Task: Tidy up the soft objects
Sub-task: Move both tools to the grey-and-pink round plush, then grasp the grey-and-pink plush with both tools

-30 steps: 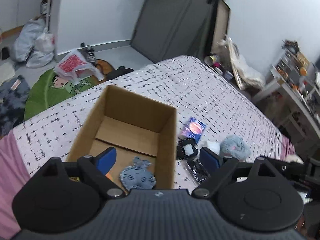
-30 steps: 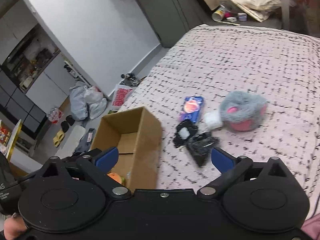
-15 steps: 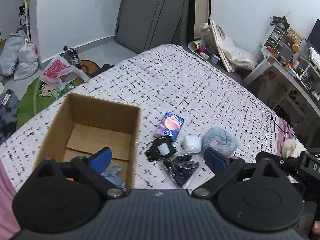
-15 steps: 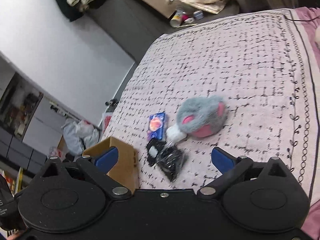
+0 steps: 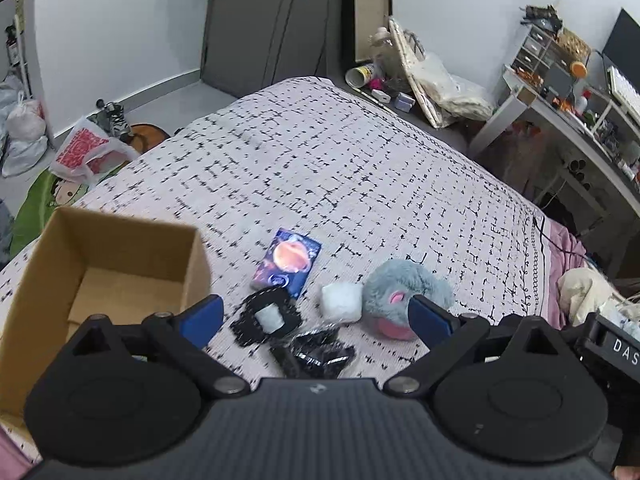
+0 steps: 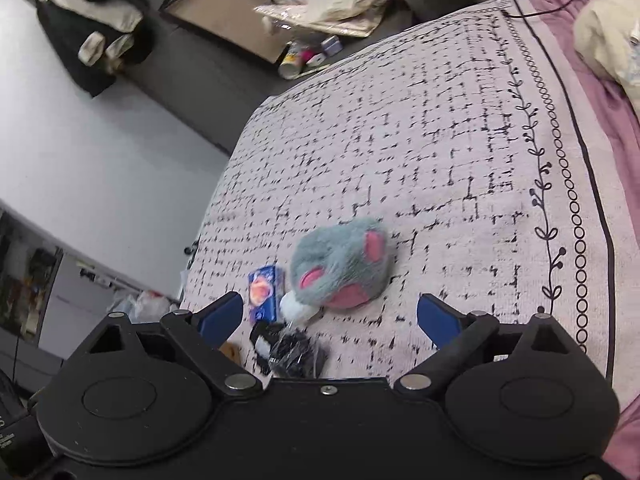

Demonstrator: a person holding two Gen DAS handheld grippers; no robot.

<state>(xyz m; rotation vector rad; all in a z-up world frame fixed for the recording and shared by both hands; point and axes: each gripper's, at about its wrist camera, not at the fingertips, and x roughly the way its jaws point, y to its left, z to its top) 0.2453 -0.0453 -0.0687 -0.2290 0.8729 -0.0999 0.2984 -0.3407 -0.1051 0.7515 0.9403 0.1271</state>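
Note:
On the patterned bedspread lies a grey plush with pink ears [image 5: 404,292] [image 6: 340,268]. A white puff [image 5: 342,302] [image 6: 294,308] touches it. Beside them are a blue packet with an orange disc [image 5: 288,268] [image 6: 264,292] and two black wrapped items [image 5: 266,316] [image 5: 316,354] [image 6: 288,350]. An open cardboard box [image 5: 120,240] stands to the left. My left gripper [image 5: 316,316] hangs open above the black items. My right gripper [image 6: 330,319] hovers just short of the plush, its jaws closing with nothing pressed between them.
The bedspread [image 5: 340,168] stretches far ahead. A cluttered desk [image 5: 568,112] stands at the right. Bags [image 5: 86,152] and a green mat lie on the floor at the left. A cream pillow [image 6: 608,28] rests on the pink sheet at the right.
The left gripper has slid right, from over the box to over the loose items. The right gripper has rolled and come closer to the grey plush; the box has nearly left its view.

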